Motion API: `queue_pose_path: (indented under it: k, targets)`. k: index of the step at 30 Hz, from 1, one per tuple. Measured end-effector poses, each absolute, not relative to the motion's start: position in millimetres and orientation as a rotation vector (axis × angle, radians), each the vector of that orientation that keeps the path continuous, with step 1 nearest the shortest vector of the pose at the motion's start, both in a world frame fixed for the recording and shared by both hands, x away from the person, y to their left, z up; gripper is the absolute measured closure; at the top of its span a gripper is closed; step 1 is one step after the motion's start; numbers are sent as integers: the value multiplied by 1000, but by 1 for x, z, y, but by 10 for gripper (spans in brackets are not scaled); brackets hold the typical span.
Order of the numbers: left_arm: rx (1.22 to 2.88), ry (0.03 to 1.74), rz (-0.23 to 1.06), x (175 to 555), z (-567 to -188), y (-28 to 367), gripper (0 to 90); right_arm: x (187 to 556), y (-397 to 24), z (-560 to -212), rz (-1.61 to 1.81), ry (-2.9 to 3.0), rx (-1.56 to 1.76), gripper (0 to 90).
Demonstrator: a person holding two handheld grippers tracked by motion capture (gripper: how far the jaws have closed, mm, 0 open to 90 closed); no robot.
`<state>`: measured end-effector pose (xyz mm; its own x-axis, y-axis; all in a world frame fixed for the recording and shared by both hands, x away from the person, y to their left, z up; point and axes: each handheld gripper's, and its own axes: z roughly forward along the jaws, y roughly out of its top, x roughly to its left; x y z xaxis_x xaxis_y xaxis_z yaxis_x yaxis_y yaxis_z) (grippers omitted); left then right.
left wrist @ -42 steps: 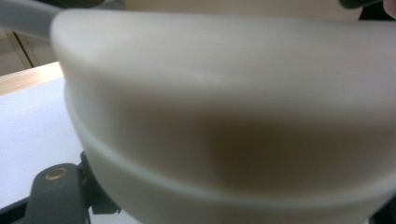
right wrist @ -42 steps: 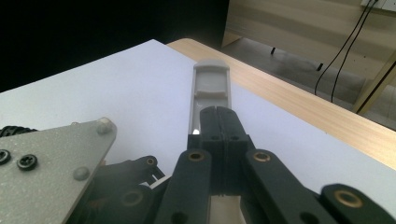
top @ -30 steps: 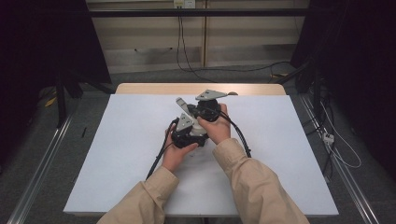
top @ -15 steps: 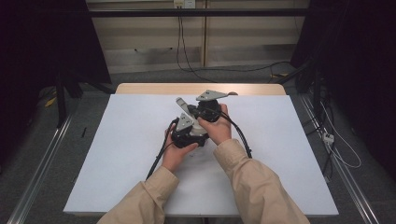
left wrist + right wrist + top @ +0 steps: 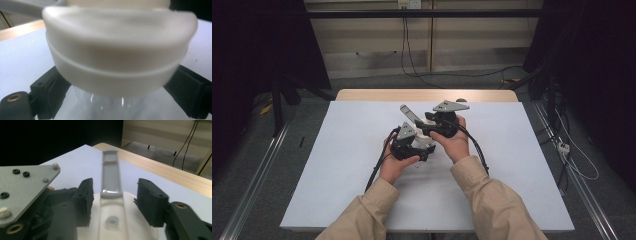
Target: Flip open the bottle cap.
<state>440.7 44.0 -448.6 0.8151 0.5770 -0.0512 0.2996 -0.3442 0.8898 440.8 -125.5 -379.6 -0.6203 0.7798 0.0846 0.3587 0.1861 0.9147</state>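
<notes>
A clear bottle with a white cap (image 5: 120,50) sits between my two grippers at the middle of the white table. A grey strap (image 5: 408,112) (image 5: 110,172) rises from the cap (image 5: 117,227). My left gripper (image 5: 418,146) (image 5: 117,97) has its jaws on either side of the clear neck just under the cap. They have just been opening and are close to the bottle. My right gripper (image 5: 426,129) (image 5: 115,197) reaches over the cap top. Its jaws have also just been opening and now stand apart on either side of the strap without touching it.
The white table mat (image 5: 337,165) spreads wide around both hands, with a wooden table edge (image 5: 427,95) at the far side. Black cables (image 5: 479,150) trail from the grippers toward the person. The left gripper's grey plate (image 5: 22,187) is close beside the right gripper's jaw.
The right hand and its gripper have shifted slightly to the right. The left hand and the strap stay where they were.
</notes>
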Motion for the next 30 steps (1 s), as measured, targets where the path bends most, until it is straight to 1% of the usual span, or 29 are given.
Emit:
queue_pose_path:
  k: [2,6,8,10,17,18,20,27,30]
  targets:
    - [1975,663,326,440,-449,45,84,437,-130,-381,1411,2060,1074,402]
    - [2020,669,330,437,-449,47,73,428,-142,-381,1414,2020,1082,308]
    - [2031,669,312,436,-447,49,68,423,-148,-381,1412,2014,1085,293]
    - [2045,659,305,433,-444,51,67,419,-154,-381,1404,2014,1086,261]
    - [2039,658,281,425,-435,60,68,401,-171,-389,1413,2018,1089,202]
    - [2019,653,309,423,-435,63,72,398,-173,-390,1406,2016,1084,198]
    - [1986,663,313,420,-434,69,111,392,-178,-393,1404,2022,1087,181]
    - [1961,675,317,412,-428,92,95,374,-195,-402,1397,2028,1086,144]
    - [1945,690,297,408,-428,103,88,366,-201,-406,1390,2038,1080,128]
